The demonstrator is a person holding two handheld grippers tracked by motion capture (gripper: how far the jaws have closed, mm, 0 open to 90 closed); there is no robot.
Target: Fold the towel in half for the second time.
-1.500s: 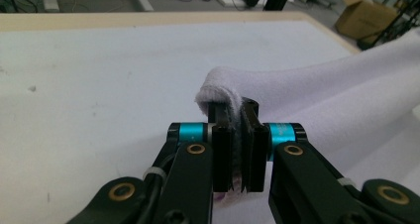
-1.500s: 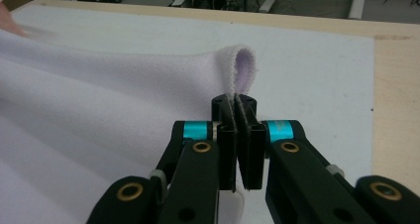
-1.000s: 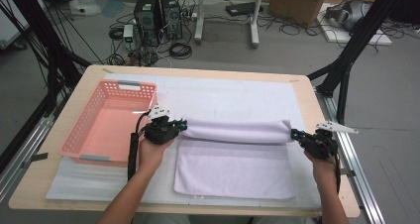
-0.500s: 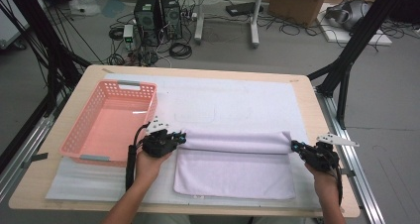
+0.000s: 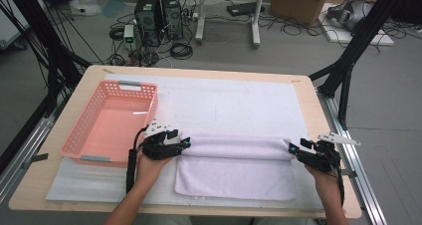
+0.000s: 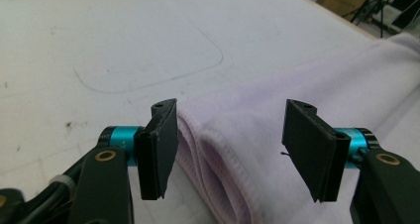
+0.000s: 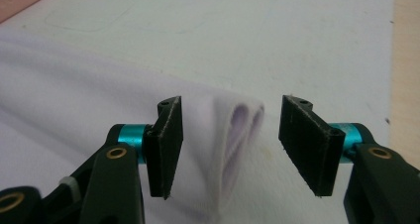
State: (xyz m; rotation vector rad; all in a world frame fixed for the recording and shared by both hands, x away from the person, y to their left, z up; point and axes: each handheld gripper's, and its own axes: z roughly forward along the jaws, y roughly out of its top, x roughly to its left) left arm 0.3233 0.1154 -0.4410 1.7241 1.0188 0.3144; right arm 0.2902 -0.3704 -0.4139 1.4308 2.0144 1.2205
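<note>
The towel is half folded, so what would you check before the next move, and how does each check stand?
1. Left tool open: ok.
2. Right tool open: ok.
3. Towel fold lies between the left tool's jaws: ok.
4. Towel end lies between the right tool's jaws: ok.
5. Folded edge straight across the mat: ok.
6. Basket clear of the towel: ok.
</note>
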